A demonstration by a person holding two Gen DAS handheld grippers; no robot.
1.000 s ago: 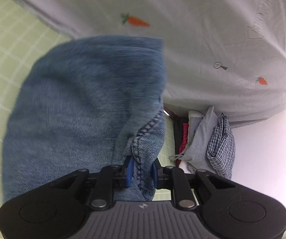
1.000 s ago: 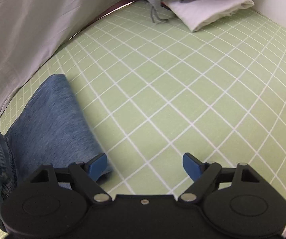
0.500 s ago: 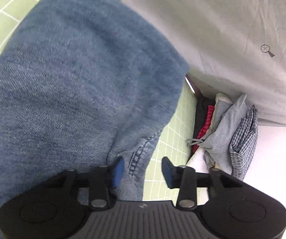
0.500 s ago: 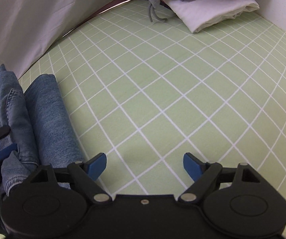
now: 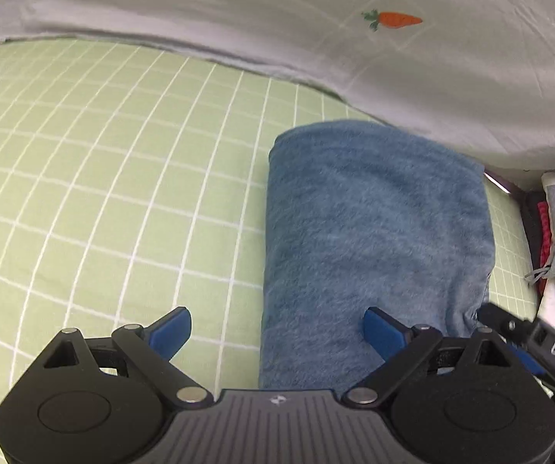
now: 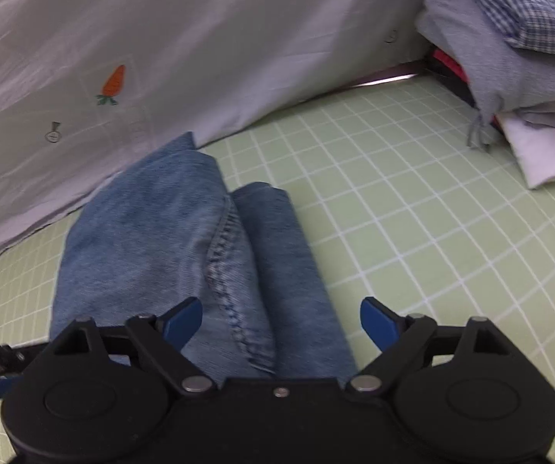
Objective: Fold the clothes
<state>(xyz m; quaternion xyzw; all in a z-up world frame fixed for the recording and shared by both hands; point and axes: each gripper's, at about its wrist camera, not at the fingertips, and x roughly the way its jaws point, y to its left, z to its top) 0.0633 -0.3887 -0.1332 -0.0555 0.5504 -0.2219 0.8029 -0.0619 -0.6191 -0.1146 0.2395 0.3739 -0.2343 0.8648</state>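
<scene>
The left gripper (image 5: 275, 332) points down at the bed, and its blue fingers (image 5: 171, 330) are far apart and opening wider. Nothing is pinched between them. One finger hangs over the sheet and the other over the left edge of the folded jeans (image 5: 374, 247). The right gripper (image 6: 281, 323) also tips down, and its jaws are spreading too, with nothing squeezed in them. The jeans lie under its gap, and I cannot tell if the pads touch the cloth. A bit of the right gripper pokes into the left camera's view at the lower right, so the two tools are close beside each other.

Both hover over a green sheet with white squares (image 5: 103, 178). Behind it hangs a pale grey cloth with little carrots (image 5: 391, 19) printed on it. In the far corner sits a pile of other clothes (image 6: 509, 58), with a checked shirt on top and something white at the bottom.

The jeans lie flat on the sheet near the grey cloth, folded into a thick bundle. A stitched seam (image 6: 227, 274) runs down the middle, right in front of the right gripper.
</scene>
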